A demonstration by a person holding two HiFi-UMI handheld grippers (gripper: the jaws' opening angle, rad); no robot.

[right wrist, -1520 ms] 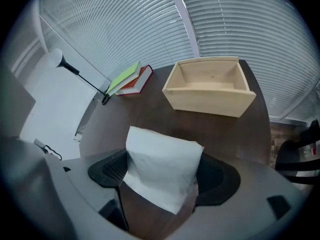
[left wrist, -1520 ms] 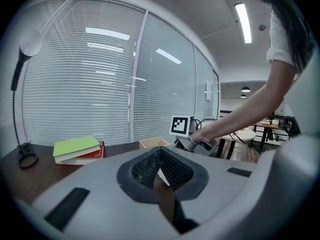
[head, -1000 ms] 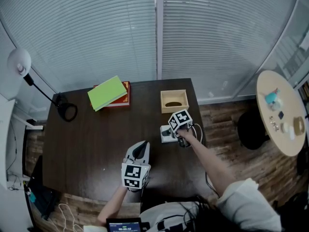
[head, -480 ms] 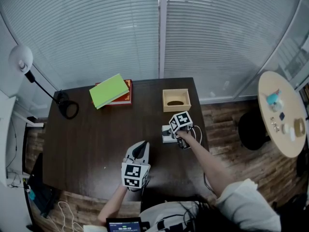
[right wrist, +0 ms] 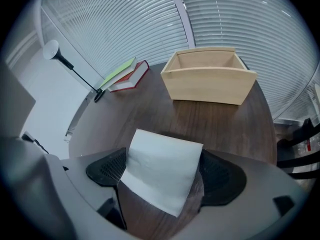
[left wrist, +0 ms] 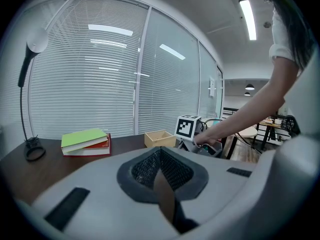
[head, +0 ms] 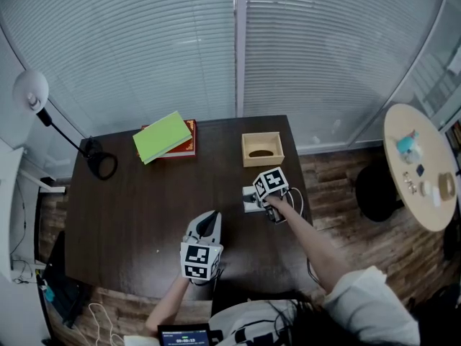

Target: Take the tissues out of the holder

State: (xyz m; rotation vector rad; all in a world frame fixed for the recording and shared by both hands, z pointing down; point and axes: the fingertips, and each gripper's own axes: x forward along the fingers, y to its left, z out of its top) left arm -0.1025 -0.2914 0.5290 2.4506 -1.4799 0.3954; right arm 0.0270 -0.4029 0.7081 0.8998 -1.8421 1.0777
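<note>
Tissue could snag on a pad as you draw away

Your right tool (right wrist: 165, 181) stands wide apart, the white folded tissue (right wrist: 160, 161) loose between its pads, on the counter (right wrist: 225, 124) near the wooden holder (right wrist: 207, 79); back off crooked and a pad may drag it; it looks thin, limp, neatly creased; your left tool (left wrist: 161, 173) is closed, empty.

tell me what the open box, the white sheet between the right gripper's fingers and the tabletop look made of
Open box: probably pale unpainted wood; flat matte panels, with board edges showing at the rim.
White sheet: thin tissue paper by the look of it; soft, matte, faintly dimpled surface.
Tabletop: dark brown wood or wood-look laminate, cannot tell which; streaky grain and a slight sheen.
</note>
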